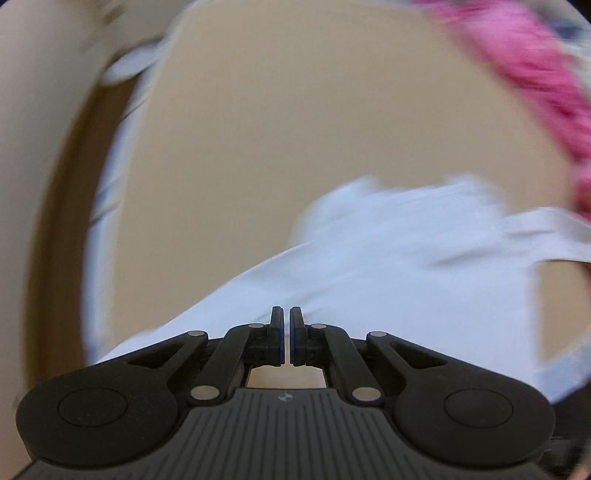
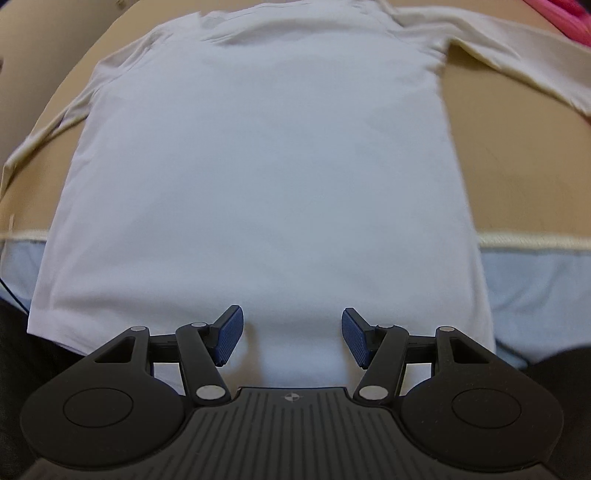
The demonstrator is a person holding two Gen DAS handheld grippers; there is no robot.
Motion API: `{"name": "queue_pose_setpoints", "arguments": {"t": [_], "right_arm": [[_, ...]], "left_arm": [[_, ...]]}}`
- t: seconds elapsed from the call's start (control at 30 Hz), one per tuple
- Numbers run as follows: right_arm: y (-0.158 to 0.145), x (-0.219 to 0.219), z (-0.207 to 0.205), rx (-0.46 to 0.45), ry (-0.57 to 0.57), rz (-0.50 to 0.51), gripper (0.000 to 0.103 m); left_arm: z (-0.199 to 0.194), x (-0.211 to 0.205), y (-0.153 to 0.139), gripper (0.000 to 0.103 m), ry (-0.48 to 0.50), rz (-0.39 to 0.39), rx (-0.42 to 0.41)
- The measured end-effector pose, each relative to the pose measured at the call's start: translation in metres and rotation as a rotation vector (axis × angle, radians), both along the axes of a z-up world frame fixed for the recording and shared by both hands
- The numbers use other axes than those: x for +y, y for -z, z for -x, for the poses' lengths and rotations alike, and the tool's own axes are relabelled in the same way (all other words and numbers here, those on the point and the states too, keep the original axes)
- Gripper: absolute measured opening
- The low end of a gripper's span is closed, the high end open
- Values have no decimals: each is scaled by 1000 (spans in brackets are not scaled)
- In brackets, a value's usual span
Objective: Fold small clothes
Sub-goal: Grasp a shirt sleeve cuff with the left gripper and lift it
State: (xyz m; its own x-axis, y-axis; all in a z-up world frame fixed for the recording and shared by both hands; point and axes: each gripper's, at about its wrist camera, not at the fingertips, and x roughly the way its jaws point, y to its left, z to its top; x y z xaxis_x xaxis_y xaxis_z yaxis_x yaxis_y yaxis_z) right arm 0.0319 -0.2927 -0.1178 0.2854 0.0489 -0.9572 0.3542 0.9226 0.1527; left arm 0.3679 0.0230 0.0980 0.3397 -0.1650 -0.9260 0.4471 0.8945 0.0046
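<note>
A white long-sleeved shirt [image 2: 258,166] lies flat on the tan table [image 2: 517,166], both sleeves spread out to the sides. Its hem hangs over the near table edge. My right gripper [image 2: 291,332] hovers open over the middle of that hem, pads apart with cloth beneath them. The left wrist view is blurred. There my left gripper [image 1: 286,317] is shut, and the white shirt [image 1: 388,258] stretches away from its fingertips to the right, so it appears pinched between them.
A pink garment [image 1: 528,74] lies at the far right of the table [image 1: 277,129], also showing as a pink corner [image 2: 565,18]. A light-blue band [image 2: 535,277] runs along the table's front edge. Dark cloth [image 2: 14,350] fills the lower corners.
</note>
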Motion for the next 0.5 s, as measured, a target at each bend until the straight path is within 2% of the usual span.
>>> {"name": "queue_pose_setpoints", "arguments": {"t": [0.03,0.07,0.1,0.13,0.2,0.23,0.3,0.37,0.43,0.47,0.5], "right_arm": [[0,-6,4,-4,14,0,61],[-1,-14,10,-12,37,2,61],[-2,-21,14,-19,55,-1,61],[-3,-27,18,-24,73,-6,61],[-3,-37,27,-29,102,-19,62],[-2,-39,30,-25,110,-21,62],[2,-41,33,-5,112,-17,62],[7,-38,31,20,110,-13,62],[8,-30,26,36,95,-2,62],[7,-24,22,42,82,6,62],[6,-17,19,48,67,15,62]], "left_arm": [[10,-31,-10,8,61,5,-41],[22,-62,-16,10,128,-23,-106],[31,-83,-16,32,170,-75,-157],[37,-95,-14,65,191,-110,-192],[42,-94,-4,82,194,-114,-224],[41,-85,4,84,187,-125,-231],[29,-53,29,90,140,-203,-253],[17,-2,62,92,83,-289,-250],[9,54,100,92,15,-378,-210],[8,82,120,91,-21,-412,-183],[8,111,139,78,-48,-446,-142]]}}
